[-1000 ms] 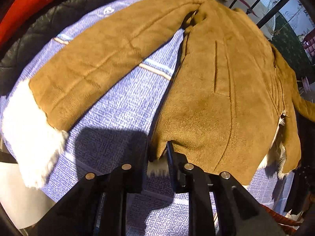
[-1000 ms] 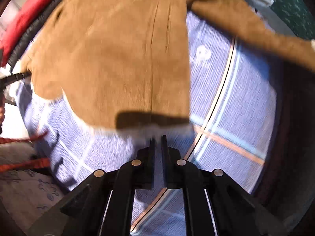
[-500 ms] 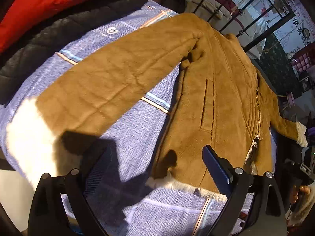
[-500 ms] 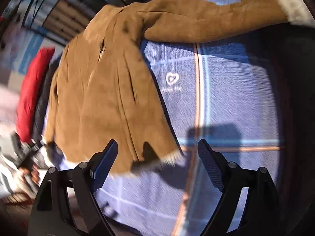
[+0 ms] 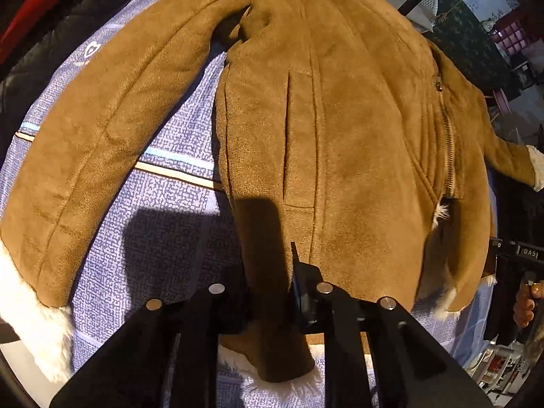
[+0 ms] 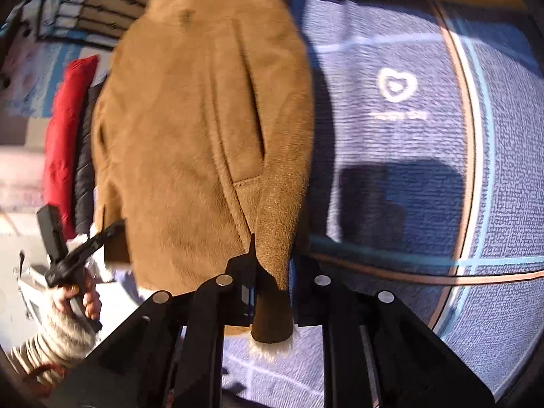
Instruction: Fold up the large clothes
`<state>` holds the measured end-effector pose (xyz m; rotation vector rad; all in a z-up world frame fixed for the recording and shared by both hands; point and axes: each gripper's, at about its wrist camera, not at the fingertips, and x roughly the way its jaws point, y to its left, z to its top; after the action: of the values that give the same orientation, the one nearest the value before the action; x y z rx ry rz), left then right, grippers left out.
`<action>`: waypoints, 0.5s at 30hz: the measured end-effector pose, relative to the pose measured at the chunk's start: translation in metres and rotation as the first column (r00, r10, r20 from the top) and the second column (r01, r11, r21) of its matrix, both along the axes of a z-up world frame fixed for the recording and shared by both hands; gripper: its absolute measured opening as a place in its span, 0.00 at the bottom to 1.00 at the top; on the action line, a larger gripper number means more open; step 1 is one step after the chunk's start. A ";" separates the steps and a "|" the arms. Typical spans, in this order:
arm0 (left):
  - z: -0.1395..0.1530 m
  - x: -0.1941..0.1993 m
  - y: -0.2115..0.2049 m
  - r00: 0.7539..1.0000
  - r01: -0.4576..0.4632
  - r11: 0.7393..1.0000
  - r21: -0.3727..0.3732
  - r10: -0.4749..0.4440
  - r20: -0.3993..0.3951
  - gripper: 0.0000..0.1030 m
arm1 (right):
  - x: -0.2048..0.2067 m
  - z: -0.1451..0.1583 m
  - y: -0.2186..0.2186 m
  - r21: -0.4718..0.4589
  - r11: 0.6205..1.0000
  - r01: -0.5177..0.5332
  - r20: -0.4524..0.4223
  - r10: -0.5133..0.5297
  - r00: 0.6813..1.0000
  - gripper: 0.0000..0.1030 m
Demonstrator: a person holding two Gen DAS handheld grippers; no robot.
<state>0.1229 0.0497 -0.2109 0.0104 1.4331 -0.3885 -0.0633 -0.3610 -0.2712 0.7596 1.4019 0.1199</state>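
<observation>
The left gripper (image 5: 268, 292) is closing its jaws on a pinched-up fold at the hem of the tan suede jacket with white fleece lining (image 5: 340, 129), and the fabric sits squeezed between the pads. The right gripper (image 6: 272, 292) is likewise closing on a ridge of the same jacket's hem, with the cloth bunched upright between its jaws. From the left wrist view, the jacket body spreads toward 12 o'clock, one sleeve running out to 9 o'clock and ending in a white fleece cuff (image 5: 30, 323). The jacket lies on a blue patterned bedspread with striped bands (image 5: 163, 238). At 10 o'clock lie a black quilted garment (image 5: 40, 57) and a red garment (image 5: 37, 3).
</observation>
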 end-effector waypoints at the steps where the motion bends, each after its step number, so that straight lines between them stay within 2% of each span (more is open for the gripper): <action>1: 0.012 -0.001 0.001 1.000 0.007 1.000 -0.015 -0.006 0.018 0.14 | -0.004 0.014 0.002 0.007 1.000 -0.016 0.028 0.015 0.999 0.13; 5: 0.079 -0.014 0.011 0.994 0.057 0.993 -0.106 -0.048 0.095 0.13 | -0.022 0.082 -0.008 0.055 0.998 0.019 0.134 -0.026 0.991 0.11; 7: 0.112 -0.026 0.015 0.983 0.111 0.992 -0.067 -0.100 0.151 0.13 | -0.036 0.122 -0.015 0.040 0.999 0.025 0.177 -0.032 0.984 0.11; 9: 0.132 -0.037 0.029 0.981 0.124 0.991 -0.057 -0.114 0.158 0.13 | -0.049 0.151 -0.015 0.023 1.000 0.005 0.193 -0.009 0.981 0.11; 12: 0.138 -0.061 0.055 0.985 0.128 0.990 -0.052 -0.120 0.127 0.13 | -0.072 0.169 0.002 0.003 0.999 -0.038 0.179 0.037 0.983 0.11; 15: 0.104 -0.089 0.078 0.995 0.101 0.994 -0.033 -0.100 0.028 0.13 | -0.108 0.149 0.013 -0.030 0.997 -0.073 0.097 0.075 0.992 0.11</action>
<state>0.0339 0.1276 -0.1073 0.0598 1.4029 -0.4942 -0.1712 -0.3478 -0.1226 0.6715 1.3356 0.1941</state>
